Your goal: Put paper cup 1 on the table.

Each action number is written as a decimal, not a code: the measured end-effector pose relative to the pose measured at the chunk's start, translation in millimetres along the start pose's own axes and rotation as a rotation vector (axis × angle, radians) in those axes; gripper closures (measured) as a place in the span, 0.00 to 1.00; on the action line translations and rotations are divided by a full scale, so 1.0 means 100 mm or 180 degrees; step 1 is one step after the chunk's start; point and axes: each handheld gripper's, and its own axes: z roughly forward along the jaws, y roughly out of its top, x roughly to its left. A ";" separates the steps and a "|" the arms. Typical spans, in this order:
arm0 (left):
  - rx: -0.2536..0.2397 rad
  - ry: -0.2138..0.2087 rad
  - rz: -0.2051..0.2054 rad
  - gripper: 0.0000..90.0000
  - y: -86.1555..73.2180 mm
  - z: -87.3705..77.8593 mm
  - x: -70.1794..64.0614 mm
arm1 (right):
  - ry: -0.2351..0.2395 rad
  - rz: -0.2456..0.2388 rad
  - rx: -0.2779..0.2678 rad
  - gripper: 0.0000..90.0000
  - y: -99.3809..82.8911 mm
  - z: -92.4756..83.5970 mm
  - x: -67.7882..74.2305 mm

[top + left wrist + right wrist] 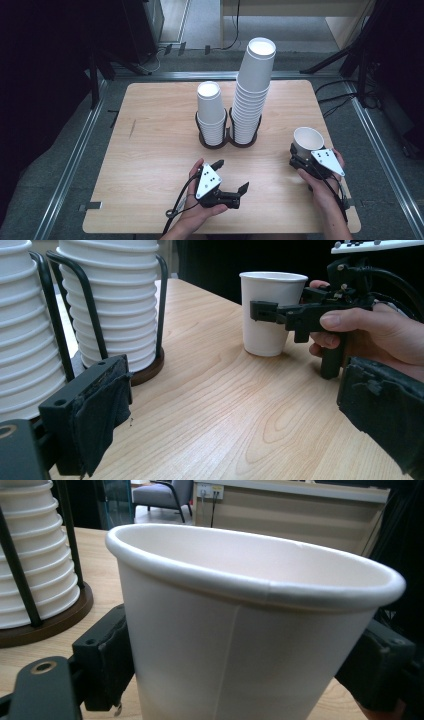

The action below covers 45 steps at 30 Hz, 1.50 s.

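I see a plain white paper cup (308, 140) and two stacks of white cups (252, 95) in a black wire holder (228, 131) with dark brown bases. My table (150, 150) is pale wood with visible grain. Both grippers are black with grey plates.

High view is looking forward and down from above the person's side onto the whole light wooden table (150, 165). Left gripper view is sitting low, facing across the tabletop at the upright white paper cup (272, 312). Right gripper view is pressing close to that cup; all three are sharing it.
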 end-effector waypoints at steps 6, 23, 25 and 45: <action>0.0008 0.0000 0.0003 0.02 0.00 0.00 0.00 | -0.0039 0.0057 0.0018 0.16 0.01 0.00 -0.02; 0.0014 0.0002 0.0001 0.02 0.00 0.00 0.01 | 0.0088 0.0144 0.0061 0.06 0.05 -0.03 0.01; 0.0014 -0.0001 0.0003 0.02 0.00 0.00 0.01 | 0.0131 0.0161 0.0065 0.03 0.06 -0.03 0.01; 0.0001 0.0003 -0.0006 0.02 0.00 0.00 0.02 | 0.0371 0.0226 -0.0030 0.00 0.27 -0.16 0.01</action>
